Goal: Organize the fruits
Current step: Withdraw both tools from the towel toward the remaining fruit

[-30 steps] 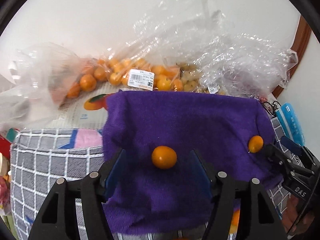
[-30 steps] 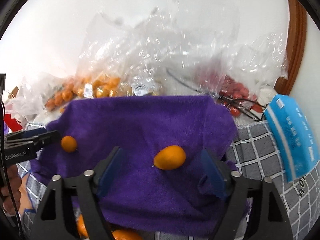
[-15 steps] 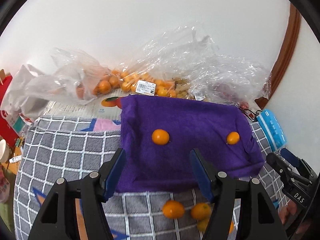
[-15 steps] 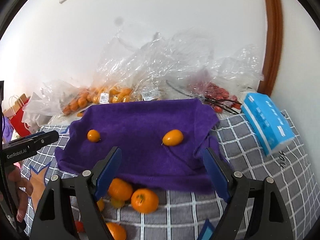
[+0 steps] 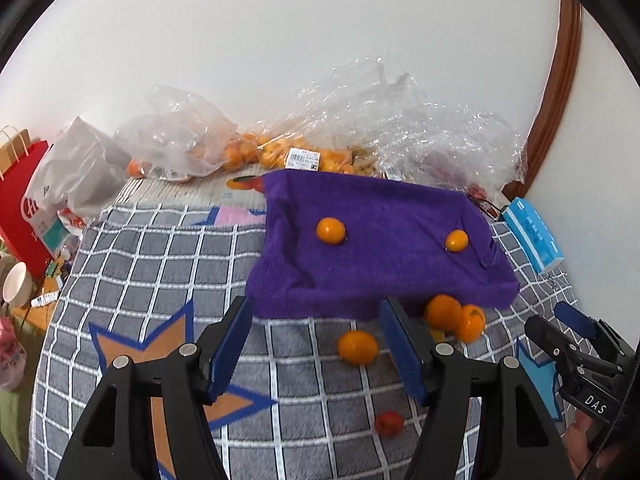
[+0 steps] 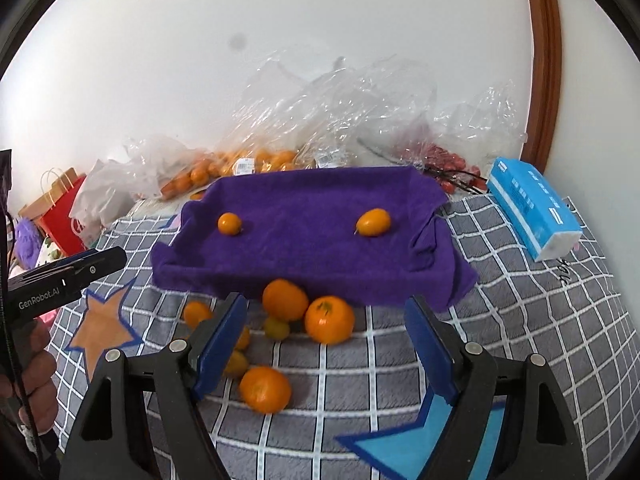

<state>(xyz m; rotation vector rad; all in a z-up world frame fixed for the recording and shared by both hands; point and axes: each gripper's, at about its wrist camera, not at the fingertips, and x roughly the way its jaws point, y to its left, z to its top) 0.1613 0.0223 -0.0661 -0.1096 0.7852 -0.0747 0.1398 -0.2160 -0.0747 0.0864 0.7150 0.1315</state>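
A purple towel [image 5: 380, 248] [image 6: 304, 232] lies on the grey checked blanket [image 5: 160, 264]. Two small oranges rest on it, one at the left [image 5: 331, 230] [image 6: 229, 223] and one at the right [image 5: 456, 240] [image 6: 373, 222]. Several loose oranges [image 6: 329, 319] [image 5: 357, 347] lie on the blanket before the towel's near edge, along with a small red fruit [image 5: 389, 423]. My left gripper [image 5: 316, 308] hangs open and holds nothing, back from the towel. My right gripper [image 6: 326, 300] is open, its jaws closing slightly with nothing between them, above the loose oranges.
Clear plastic bags of oranges [image 5: 272, 152] and red fruit [image 6: 448, 160] pile against the back wall. A blue tissue pack [image 6: 532, 208] lies at the right. A red paper bag [image 5: 20, 200] and a white cup [image 5: 14, 286] stand off the blanket's left edge.
Both grippers have pulled back and slightly up from the towel. The two oranges on it look smaller, and the loose fruit on the blanket has come into view.
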